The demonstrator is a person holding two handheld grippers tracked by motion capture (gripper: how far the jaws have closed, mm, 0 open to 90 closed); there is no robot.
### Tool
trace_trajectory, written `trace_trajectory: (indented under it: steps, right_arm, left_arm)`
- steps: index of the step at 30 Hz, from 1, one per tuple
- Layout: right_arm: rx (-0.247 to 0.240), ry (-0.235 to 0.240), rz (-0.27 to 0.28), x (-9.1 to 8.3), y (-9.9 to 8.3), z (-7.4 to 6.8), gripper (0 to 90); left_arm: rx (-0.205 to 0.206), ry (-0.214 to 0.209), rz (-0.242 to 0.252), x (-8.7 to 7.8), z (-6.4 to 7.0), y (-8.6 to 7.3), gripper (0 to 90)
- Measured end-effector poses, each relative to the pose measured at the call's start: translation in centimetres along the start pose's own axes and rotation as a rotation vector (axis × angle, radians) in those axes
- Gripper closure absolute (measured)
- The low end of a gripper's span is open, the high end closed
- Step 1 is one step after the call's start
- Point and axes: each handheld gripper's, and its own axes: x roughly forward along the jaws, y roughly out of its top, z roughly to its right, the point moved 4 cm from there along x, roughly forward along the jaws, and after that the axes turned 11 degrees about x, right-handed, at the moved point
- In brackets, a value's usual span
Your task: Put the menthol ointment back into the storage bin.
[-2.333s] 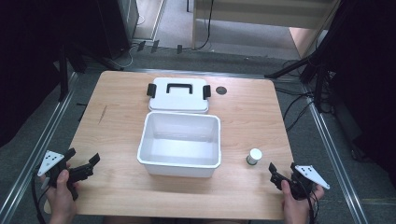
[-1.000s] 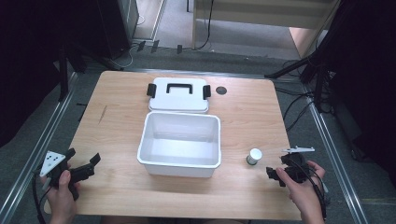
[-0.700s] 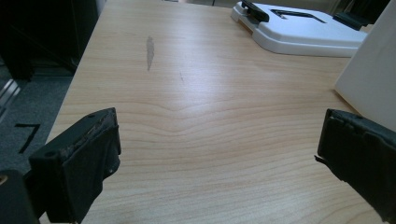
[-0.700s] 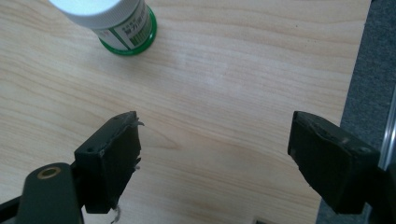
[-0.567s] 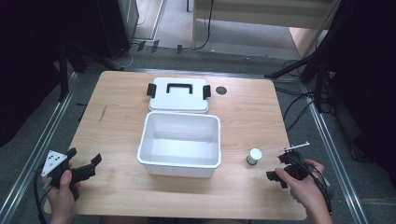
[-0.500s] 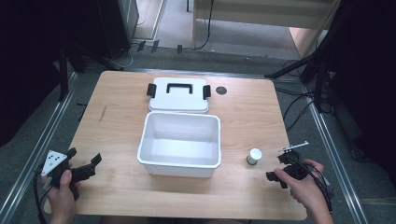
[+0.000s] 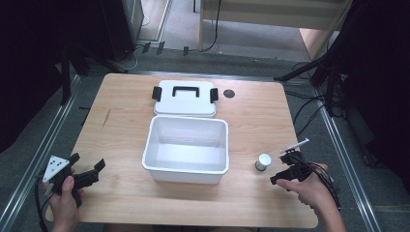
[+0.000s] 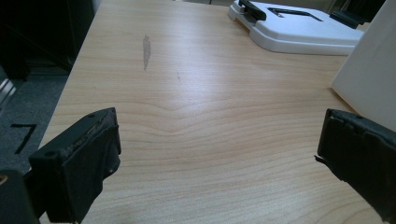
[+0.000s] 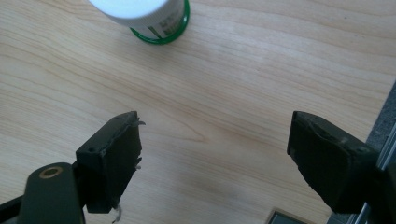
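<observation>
So from the high view, the right gripper (image 7: 283,170) sits just right of the little jar (image 7: 263,161) on the counter (image 7: 121,125), right of the white bin (image 7: 186,145); slide in level. Left gripper (image 7: 87,175) idles near-left, released. Right gripper view: jaws spread wide, jar (image 9: 142,16) ahead, off-centre, so re-aim first. Grey floor (image 7: 309,125) and cables surround.
</observation>
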Motion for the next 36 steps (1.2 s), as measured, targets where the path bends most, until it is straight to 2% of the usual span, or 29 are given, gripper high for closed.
trace_trajectory:
  steps: [2, 7, 10, 18, 24, 30, 36]
  right_arm:
    - [-0.007, -0.002, -0.016, -0.1, 0.3, -0.4, 18.7]
    - [-0.026, 0.001, -0.019, -0.8, 1.2, -1.4, 19.7]
    - [-0.033, 0.007, -0.021, -0.9, 1.8, -1.9, 19.7]
    - [-0.047, -0.006, -0.046, -0.7, 3.3, -3.4, 19.8]
    - [-0.028, -0.011, -0.045, -0.2, 4.5, -4.1, 24.3]
    - [-0.001, 0.012, -0.053, 0.5, 5.3, -4.5, 29.4]
    - [0.061, 0.026, -0.061, 0.8, 6.0, -4.8, 37.7]
  left_arm:
    - [-0.002, 0.002, 0.002, 0.0, 0.0, 0.0, 0.2]
    - [-0.001, 0.002, 0.005, 0.0, 0.0, 0.0, 0.2]
    - [-0.015, -0.001, 0.006, 0.0, 0.0, 0.0, 0.2]
    - [-0.001, 0.002, 0.004, 0.0, 0.1, 0.0, 0.2]
    - [-0.006, -0.002, 0.008, 0.0, 0.0, 0.0, 0.2]
    - [-0.014, -0.005, 0.006, 0.1, -0.1, 0.0, 0.2]
    - [-0.017, -0.008, 0.006, 0.1, -0.1, 0.0, 0.2]
